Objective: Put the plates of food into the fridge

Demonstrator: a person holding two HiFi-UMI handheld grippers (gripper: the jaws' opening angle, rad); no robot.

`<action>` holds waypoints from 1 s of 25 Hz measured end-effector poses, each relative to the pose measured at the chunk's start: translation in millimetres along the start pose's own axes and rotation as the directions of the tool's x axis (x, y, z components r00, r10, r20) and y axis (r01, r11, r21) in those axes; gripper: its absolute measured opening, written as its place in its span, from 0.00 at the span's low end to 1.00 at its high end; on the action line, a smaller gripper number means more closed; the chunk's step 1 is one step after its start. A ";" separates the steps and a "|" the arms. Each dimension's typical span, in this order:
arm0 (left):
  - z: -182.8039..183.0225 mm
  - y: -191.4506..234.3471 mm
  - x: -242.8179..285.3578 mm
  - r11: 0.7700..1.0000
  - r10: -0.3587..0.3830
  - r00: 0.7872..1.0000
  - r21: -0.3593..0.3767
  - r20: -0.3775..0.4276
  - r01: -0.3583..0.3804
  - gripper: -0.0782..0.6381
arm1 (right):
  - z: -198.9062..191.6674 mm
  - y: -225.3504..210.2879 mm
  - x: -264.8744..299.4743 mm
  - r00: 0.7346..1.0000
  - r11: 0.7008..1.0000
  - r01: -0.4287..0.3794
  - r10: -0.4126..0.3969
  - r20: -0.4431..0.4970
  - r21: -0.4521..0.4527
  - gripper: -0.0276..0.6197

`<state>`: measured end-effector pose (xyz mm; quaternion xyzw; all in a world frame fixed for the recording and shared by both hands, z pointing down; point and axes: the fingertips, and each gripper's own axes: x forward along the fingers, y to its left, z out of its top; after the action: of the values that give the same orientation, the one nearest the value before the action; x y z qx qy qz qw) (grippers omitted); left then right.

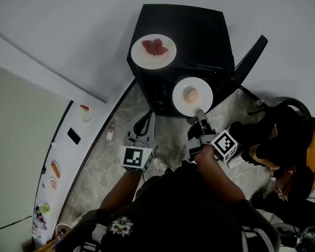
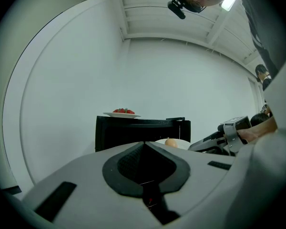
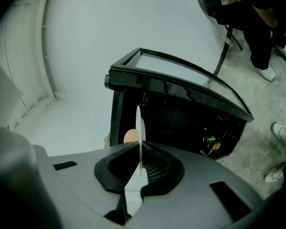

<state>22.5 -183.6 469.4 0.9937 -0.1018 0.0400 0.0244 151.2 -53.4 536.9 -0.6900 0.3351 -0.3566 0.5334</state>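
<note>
**A:** What does the right claw (image 3: pixel 140 157) have, and how will it carry?

**B:** Its jaws are pinched almost together on the rim of a round white plate (image 1: pixel 202 88). The plate looks glazed and stiff, and a smooth tan rounded piece of food (image 1: pixel 190 94) lies in the middle. In the right gripper view the rim runs edge-on between the pads. I'd judge the plate light but hard, slick and breakable. Held at one edge only, the far side will want to sag, and that rounded piece could roll off if the plate tips.

**A:** Where is it?

**B:** It is in the air at 12 o'clock from the claw in the head view, just in front of the small black fridge (image 1: pixel 184 30). The fridge's door (image 1: pixel 249 62) is swung out toward 2 o'clock. The plate is not inside yet.

**A:** Is there a better hold?

**B:** The near rim at 6 o'clock is the sensible place. It wants a deep bite over the lip, with the plate kept level.

**A:** And the other plate?

**B:** A second white plate of red strawberries (image 1: pixel 147 61) sits on the fridge's top, at 11 o'clock from the held one. The berries are heaped at its centre with a broad bare rim around them, so I'd take it by the rim too.

**A:** And the left claw?

**B:** The left claw (image 2: pixel 144 149) is closed right up with nothing in it, and it points level toward the fridge.
</note>
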 end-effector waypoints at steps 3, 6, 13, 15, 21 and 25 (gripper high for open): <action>-2.2 3.0 2.4 1.000 0.003 1.000 -0.001 -0.007 -0.003 0.14 | 3.0 -9.3 8.6 1.000 1.000 0.026 -0.026 0.014 0.003 0.10; -5.5 6.7 5.5 1.000 0.006 1.000 0.006 -0.015 -0.006 0.14 | 7.3 -18.5 20.5 0.999 0.999 0.038 -0.039 0.031 0.016 0.10; -6.6 12.5 14.7 1.000 0.014 1.000 0.002 -0.019 -0.014 0.14 | 18.3 -33.4 49.0 0.995 0.997 0.062 -0.066 0.077 0.055 0.10; -9.1 13.8 17.9 1.000 0.015 1.000 0.002 -0.024 -0.015 0.14 | 21.9 -38.0 56.6 0.992 0.995 0.069 -0.076 0.099 0.071 0.10; -12.8 15.7 27.5 1.000 0.013 1.000 0.001 -0.022 -0.013 0.14 | 33.8 -46.9 80.0 0.985 0.991 0.077 -0.094 0.148 0.112 0.10; -16.6 20.0 32.4 1.000 0.019 0.999 -0.004 -0.040 -0.019 0.14 | 37.9 -48.6 97.0 0.981 0.989 0.069 -0.091 0.172 0.127 0.10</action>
<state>48.8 -208.7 489.5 0.9916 -0.1108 0.0599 0.0279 237.9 -106.3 590.7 -0.6984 0.2361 -0.3347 0.5869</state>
